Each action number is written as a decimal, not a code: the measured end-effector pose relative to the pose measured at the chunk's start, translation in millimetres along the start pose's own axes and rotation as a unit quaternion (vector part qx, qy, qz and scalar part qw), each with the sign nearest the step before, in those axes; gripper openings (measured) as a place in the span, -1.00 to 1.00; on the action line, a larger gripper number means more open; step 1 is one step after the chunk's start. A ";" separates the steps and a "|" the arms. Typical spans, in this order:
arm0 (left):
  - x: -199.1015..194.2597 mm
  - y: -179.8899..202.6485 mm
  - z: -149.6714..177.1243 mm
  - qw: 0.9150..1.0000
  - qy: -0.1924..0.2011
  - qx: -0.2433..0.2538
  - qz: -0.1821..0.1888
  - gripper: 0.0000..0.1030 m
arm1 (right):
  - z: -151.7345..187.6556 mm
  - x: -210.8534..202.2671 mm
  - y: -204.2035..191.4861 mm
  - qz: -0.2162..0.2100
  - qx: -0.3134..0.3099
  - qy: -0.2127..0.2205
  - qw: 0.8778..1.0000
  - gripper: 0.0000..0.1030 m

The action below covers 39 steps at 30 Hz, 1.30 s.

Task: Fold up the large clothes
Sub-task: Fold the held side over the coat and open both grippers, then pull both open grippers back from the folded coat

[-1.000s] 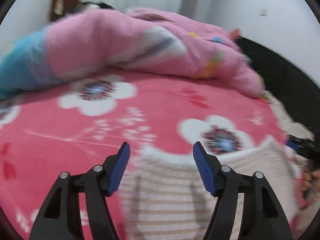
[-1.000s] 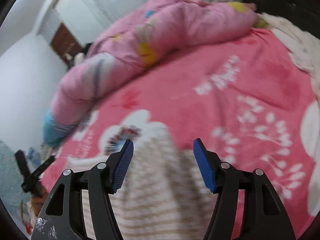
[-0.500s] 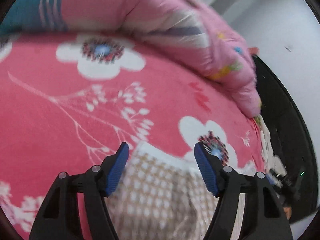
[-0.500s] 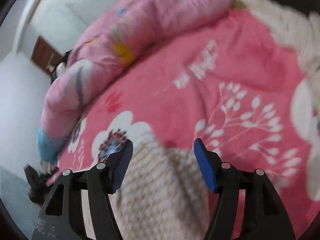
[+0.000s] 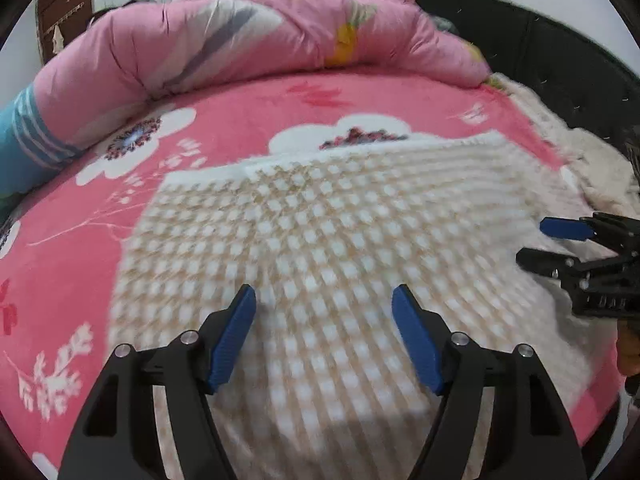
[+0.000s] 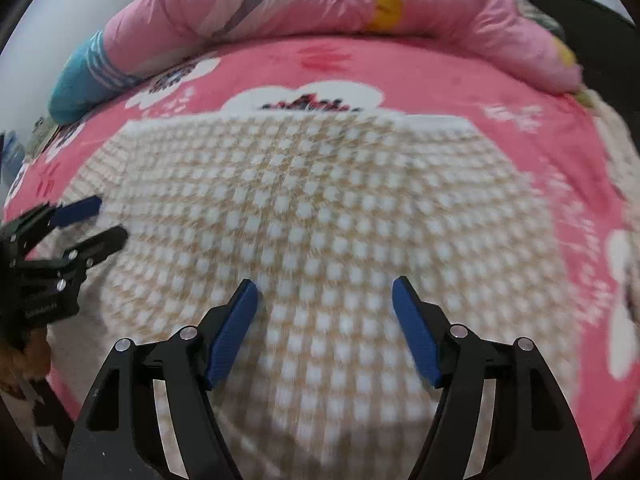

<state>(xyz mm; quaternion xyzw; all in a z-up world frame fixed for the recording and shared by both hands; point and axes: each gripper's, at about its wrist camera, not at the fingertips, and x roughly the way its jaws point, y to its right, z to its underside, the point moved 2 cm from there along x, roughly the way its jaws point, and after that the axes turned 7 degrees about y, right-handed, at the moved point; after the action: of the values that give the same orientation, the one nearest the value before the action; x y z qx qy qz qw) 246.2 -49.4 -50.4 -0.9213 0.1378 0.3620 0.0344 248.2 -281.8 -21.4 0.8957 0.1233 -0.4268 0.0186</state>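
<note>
Place: a bedroom in a home
Bed: a pink bedspread (image 5: 248, 120) printed with white flowers is spread across the mattress
Bedding: a pink quilt (image 5: 256, 36) is bunched along the far side
Headboard: a dark padded panel (image 5: 560, 60) is seen at the right
Walls: white plaster, with a brown wooden door (image 5: 64, 20) at the far left
</note>
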 end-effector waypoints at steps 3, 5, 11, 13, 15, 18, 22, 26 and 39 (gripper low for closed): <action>-35.6 11.6 17.0 0.999 0.028 0.017 0.032 0.35 | 21.4 -31.0 -17.6 -0.013 -0.020 0.028 0.999 0.28; -23.7 23.3 40.6 0.999 -0.006 0.012 0.038 0.35 | 45.6 -10.3 -34.3 -0.006 -0.038 -0.003 0.999 0.29; -26.8 37.9 56.9 1.000 0.007 0.003 0.000 0.38 | 59.7 -11.2 -40.8 0.026 -0.019 0.013 0.999 0.36; -61.1 36.4 62.7 0.999 0.038 -0.011 0.017 0.38 | 67.9 -33.0 -51.3 0.023 -0.040 0.043 0.998 0.36; -68.3 38.8 77.0 0.999 0.042 0.000 0.004 0.38 | 82.4 -24.2 -62.1 0.031 -0.053 0.033 0.998 0.36; -40.3 41.5 100.8 1.000 -0.001 0.005 -0.022 0.38 | 98.0 0.6 -69.9 0.050 -0.074 0.028 0.996 0.42; -74.2 34.6 106.9 0.999 0.033 -0.024 0.001 0.38 | 97.3 -47.0 -47.0 0.027 -0.018 0.047 0.998 0.39; -101.0 -6.8 122.9 0.995 0.057 -0.081 -0.015 0.41 | 117.6 -71.1 8.2 0.096 0.037 0.072 0.992 0.39; -145.0 -1.6 133.6 0.991 0.077 -0.112 0.001 0.53 | 160.0 -129.3 -7.6 0.045 0.092 0.119 0.988 0.71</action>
<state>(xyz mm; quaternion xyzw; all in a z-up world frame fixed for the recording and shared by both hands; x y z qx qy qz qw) 57.3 7.1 -50.7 -0.9444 0.0998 0.3028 -0.0803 46.5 -323.2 -22.9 0.9427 0.0448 -0.3252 -0.0597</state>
